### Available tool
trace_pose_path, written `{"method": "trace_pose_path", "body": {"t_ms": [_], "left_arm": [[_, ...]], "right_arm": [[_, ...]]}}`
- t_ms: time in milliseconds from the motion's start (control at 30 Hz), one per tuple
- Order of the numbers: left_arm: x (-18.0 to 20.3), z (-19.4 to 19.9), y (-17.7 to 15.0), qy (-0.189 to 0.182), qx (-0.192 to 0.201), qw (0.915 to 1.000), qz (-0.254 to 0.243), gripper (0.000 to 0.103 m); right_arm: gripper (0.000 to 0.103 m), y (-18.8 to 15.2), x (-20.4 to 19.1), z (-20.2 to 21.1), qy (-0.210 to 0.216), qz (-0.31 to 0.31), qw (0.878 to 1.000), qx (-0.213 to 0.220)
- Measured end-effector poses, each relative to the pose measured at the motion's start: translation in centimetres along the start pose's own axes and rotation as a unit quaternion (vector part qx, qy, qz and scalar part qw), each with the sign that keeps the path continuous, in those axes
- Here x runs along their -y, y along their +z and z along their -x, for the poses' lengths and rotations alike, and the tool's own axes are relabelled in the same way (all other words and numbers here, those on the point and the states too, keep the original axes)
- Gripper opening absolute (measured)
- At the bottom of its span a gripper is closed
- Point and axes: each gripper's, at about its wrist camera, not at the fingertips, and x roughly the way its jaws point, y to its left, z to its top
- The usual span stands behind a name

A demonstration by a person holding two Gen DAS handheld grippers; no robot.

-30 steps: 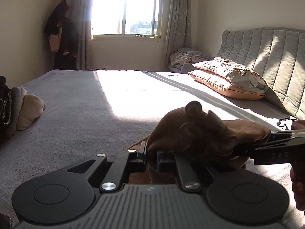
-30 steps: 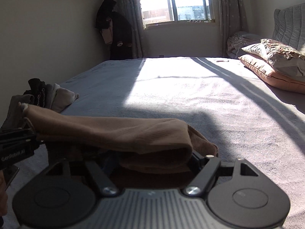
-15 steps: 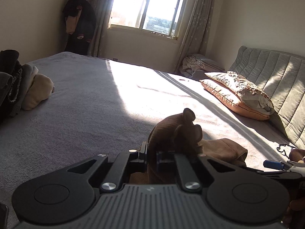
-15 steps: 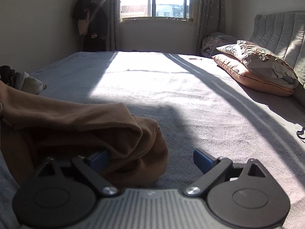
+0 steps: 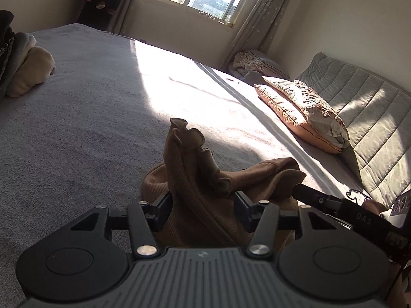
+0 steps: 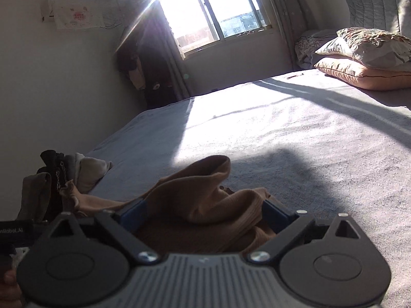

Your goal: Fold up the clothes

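A brown ribbed garment [image 5: 205, 179] lies bunched on the grey bed near its front edge; it also shows in the right wrist view [image 6: 205, 200]. My left gripper [image 5: 203, 208] is open, its fingers apart on either side of an upright fold of the garment. My right gripper [image 6: 203, 215] is open wide, with the garment heaped between its fingers. The right gripper's body also shows in the left wrist view [image 5: 341, 210], at the garment's right side.
A pile of folded clothes [image 5: 23, 69] sits at the bed's left edge, also in the right wrist view [image 6: 64, 177]. Two stacked pillows [image 5: 303, 113] lie against the padded headboard [image 5: 359, 97] on the right. The grey bedspread [image 5: 102, 115] stretches toward the window.
Both grippers have opened: the right let go of the garment half a second ago, the left just now. The garment has dropped from a stretched hold into a heap on the bed.
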Motion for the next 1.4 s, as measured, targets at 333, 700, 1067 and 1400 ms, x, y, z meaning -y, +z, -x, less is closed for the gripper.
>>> {"method": "trace_pose_path", "body": {"t_ms": [333,700,1067,1400], "left_arm": [[1.3,-2.7,-0.8,0.047,-0.014,0.9980,-0.040,0.010],[-1.7,2.2,3.4,0.055,0.099,0.9935,-0.002,0.007],[1.0,10.3,5.7,0.051,0.236,0.9652,-0.101,0.006],[3.0,8.8,3.4,0.065,0.173,0.9680,-0.170,0.006]], "right_arm": [[0.040,-2.0,-3.0,-2.5,-0.049,0.095,0.994,-0.026],[0.010,2.2,-4.1,4.7,-0.167,0.185,0.958,0.145],[0.008,5.6,-1.8,15.4,-0.285,0.175,0.876,0.347],[0.064,6.0,1.2,15.3,-0.172,0.174,0.957,0.155]]}}
